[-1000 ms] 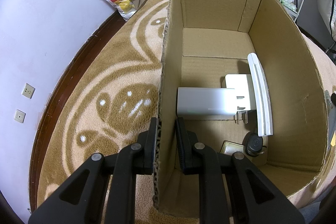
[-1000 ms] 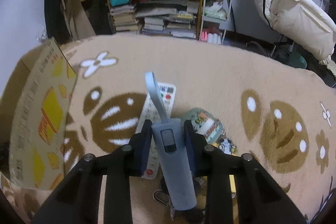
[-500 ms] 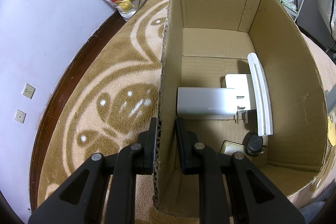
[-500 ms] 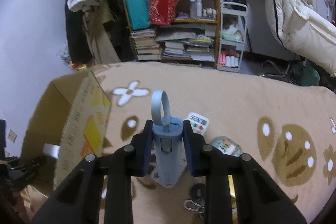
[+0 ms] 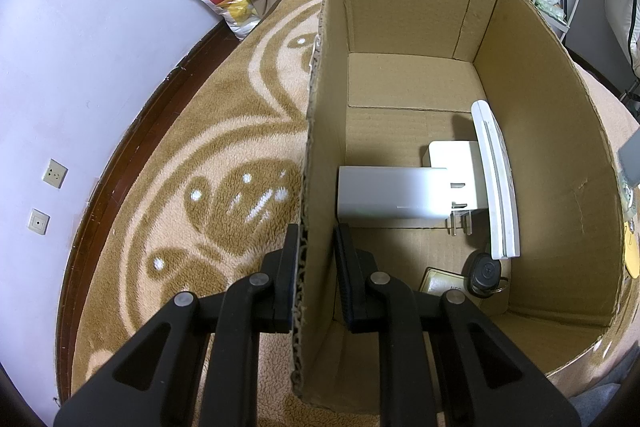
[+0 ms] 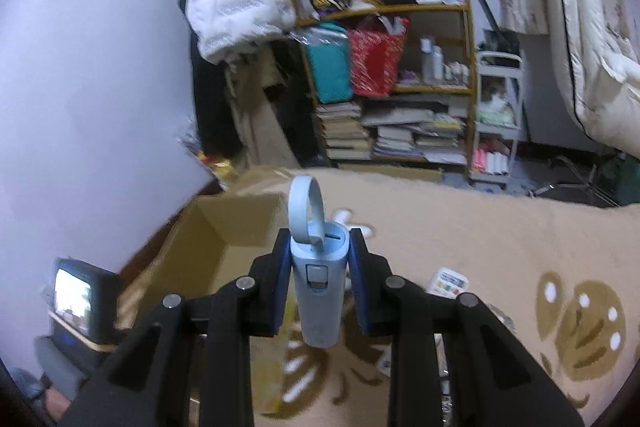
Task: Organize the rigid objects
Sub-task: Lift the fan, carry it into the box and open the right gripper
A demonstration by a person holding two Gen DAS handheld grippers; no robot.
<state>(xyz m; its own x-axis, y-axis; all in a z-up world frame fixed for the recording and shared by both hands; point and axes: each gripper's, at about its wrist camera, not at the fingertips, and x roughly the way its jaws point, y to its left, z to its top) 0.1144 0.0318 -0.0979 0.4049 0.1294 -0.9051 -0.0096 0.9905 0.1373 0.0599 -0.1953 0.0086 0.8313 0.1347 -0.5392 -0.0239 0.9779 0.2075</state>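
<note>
We pinch the cardboard box [image 5: 404,27] wall with our left gripper [image 5: 316,267], while our right gripper [image 6: 318,279], raised above the rug [image 6: 460,223], clamps a light-blue device [image 6: 318,291] near the box.

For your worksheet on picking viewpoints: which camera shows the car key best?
The left wrist view: the car key lies in plain sight on the floor of the cardboard box. The right wrist view shows none of it.

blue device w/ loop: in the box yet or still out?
Out. The right gripper holds the blue device clamped in its jaws, in the air above the rug, short of the cardboard box.
</note>
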